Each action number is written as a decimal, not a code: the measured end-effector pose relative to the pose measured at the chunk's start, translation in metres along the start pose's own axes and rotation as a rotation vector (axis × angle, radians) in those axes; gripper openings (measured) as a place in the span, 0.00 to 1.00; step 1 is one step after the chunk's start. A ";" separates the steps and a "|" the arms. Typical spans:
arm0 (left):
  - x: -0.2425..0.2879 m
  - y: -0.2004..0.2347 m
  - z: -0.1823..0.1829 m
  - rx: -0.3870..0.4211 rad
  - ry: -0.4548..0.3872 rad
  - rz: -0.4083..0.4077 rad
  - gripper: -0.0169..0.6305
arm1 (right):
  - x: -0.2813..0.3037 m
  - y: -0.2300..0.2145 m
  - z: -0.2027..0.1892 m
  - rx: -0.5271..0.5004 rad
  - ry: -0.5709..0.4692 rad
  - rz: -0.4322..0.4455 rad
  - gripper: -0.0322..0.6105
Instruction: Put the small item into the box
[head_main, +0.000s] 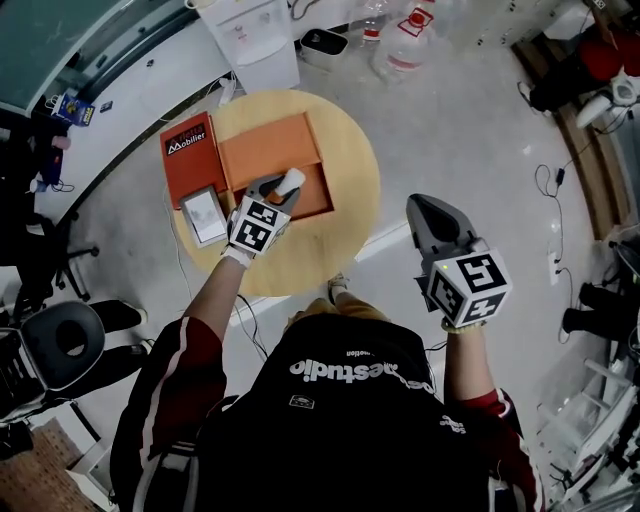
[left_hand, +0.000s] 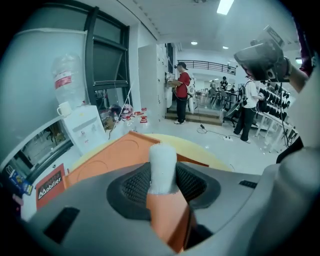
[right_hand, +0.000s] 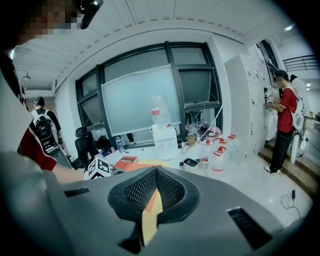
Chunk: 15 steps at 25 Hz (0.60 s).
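Head view: we are clamping the small item (head_main: 293, 180) in the left hand-held gripper (head_main: 282, 191) over the box (head_main: 265, 145), right hand-held gripper (head_main: 424, 208) jaws together.

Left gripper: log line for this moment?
left gripper: shut on small white cylinder | over open orange box | right gripper: shut, empty, right of round table
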<state>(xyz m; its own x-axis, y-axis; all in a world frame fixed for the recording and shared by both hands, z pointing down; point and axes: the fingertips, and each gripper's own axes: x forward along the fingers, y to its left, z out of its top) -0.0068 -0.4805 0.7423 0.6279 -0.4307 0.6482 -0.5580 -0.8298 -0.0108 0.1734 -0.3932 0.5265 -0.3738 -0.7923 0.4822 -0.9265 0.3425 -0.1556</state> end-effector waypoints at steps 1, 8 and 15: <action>0.003 0.000 -0.004 -0.005 0.014 -0.006 0.28 | 0.000 0.000 0.000 0.000 0.001 -0.003 0.09; 0.027 -0.006 -0.037 -0.017 0.088 -0.032 0.28 | -0.003 -0.003 -0.004 0.004 0.013 -0.018 0.09; 0.038 -0.008 -0.055 -0.081 0.129 -0.068 0.28 | -0.004 0.001 -0.009 -0.001 0.021 -0.026 0.09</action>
<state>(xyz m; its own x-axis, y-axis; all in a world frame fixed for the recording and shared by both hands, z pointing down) -0.0087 -0.4708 0.8089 0.5936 -0.3211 0.7380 -0.5618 -0.8219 0.0942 0.1742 -0.3851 0.5319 -0.3488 -0.7898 0.5045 -0.9358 0.3228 -0.1418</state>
